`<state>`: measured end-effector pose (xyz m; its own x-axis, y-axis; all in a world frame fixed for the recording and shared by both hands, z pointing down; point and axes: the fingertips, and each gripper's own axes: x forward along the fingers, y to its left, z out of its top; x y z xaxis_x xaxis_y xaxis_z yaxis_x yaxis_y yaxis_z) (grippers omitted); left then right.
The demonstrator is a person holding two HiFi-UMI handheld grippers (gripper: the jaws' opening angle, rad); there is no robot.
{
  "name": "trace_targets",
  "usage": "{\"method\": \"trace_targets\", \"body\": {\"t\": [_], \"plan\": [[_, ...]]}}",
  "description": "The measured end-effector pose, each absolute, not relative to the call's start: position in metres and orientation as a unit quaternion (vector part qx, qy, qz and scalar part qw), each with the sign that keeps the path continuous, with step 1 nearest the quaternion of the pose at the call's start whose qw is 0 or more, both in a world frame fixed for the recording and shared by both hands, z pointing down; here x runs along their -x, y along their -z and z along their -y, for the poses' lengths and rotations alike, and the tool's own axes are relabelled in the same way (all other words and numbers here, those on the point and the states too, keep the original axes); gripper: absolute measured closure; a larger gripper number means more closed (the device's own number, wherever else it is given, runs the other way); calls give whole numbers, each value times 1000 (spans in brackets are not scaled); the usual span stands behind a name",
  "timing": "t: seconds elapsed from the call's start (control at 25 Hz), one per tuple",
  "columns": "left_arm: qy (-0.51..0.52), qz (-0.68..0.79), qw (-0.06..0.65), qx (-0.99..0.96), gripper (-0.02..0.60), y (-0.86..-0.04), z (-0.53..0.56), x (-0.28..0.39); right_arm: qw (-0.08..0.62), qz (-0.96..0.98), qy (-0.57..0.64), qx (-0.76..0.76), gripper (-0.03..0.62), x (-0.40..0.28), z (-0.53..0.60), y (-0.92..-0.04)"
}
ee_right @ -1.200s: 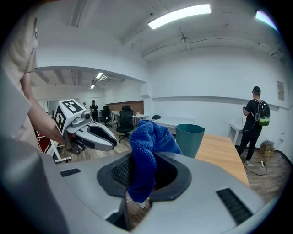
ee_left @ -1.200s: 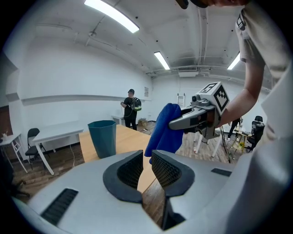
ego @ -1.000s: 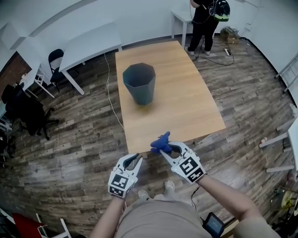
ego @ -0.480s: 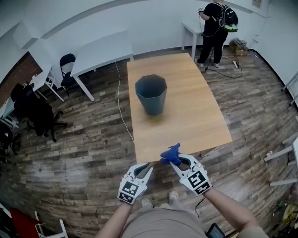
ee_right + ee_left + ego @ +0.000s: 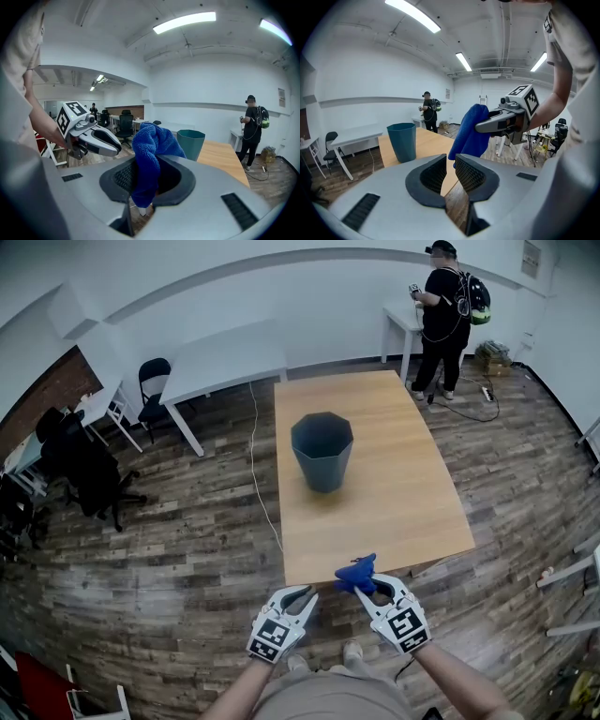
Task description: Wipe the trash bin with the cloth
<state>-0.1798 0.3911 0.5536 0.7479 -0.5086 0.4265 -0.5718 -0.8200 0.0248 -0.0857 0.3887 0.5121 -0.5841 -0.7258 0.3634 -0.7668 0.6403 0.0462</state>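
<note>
A dark teal trash bin (image 5: 322,451) stands upright and alone on the wooden table (image 5: 394,512), toward its far half. My right gripper (image 5: 366,583) hovers at the table's near edge, shut on a bunched blue cloth (image 5: 356,573) that sticks up from its jaws. The right gripper view has the cloth (image 5: 151,149) hanging between the pads, with the bin (image 5: 191,143) well beyond. My left gripper (image 5: 304,596) is beside it on the left, off the table, its jaws a little apart and empty. The left gripper view shows the bin (image 5: 402,140) far ahead and the cloth (image 5: 469,131) at the right.
A person (image 5: 448,306) stands at a small white table at the back right. A long white table (image 5: 225,357) and black chairs (image 5: 84,465) are at the left. A cable (image 5: 258,474) runs across the wood floor along the table's left side.
The head view has swung, so bin and table now sit further right and lower in the picture. Both grippers keep their places near the table's edge, the cloth still in the right one.
</note>
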Motion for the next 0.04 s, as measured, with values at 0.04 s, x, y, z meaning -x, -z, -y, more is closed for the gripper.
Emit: {"method": "trace_targets", "body": {"t": [0.04], "plan": [[-206, 289, 78, -932, 511, -555, -392, 180, 176, 888, -60, -421, 514, 85, -390, -513]]}}
